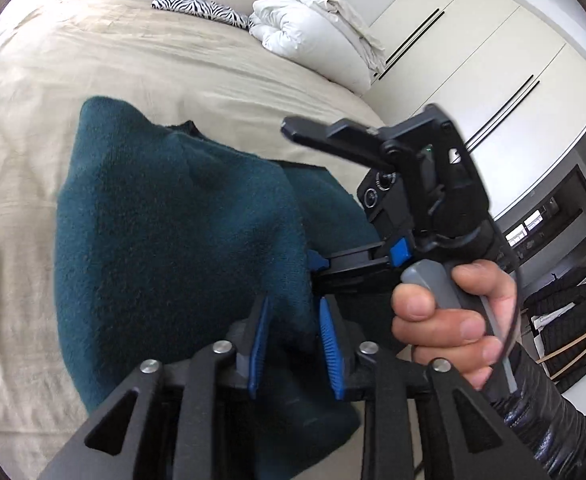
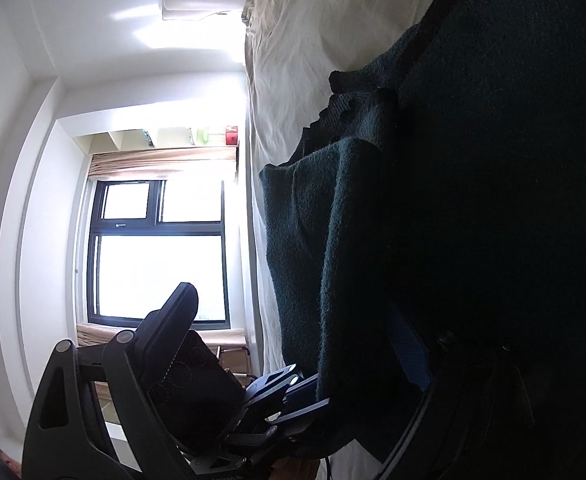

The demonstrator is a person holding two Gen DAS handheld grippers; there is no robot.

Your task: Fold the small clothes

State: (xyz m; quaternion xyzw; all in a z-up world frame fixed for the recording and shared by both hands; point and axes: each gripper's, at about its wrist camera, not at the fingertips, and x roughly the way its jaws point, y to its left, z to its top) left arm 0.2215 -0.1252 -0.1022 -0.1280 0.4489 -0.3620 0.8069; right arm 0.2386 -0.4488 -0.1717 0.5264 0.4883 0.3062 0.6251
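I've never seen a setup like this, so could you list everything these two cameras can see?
garment: one, dark teal, on the bed, folded over.
bed sheet: one, beige.
duvet: one, white, bundled at the bed's head.
zebra-print pillow: one, black and white, beside the duvet.
wardrobe doors: white, behind the bed.
window: one, dark frame.
left gripper: blue pads apart, cloth between them.
right gripper: at the garment's edge.
hand: one, holding the right gripper's grey handle.
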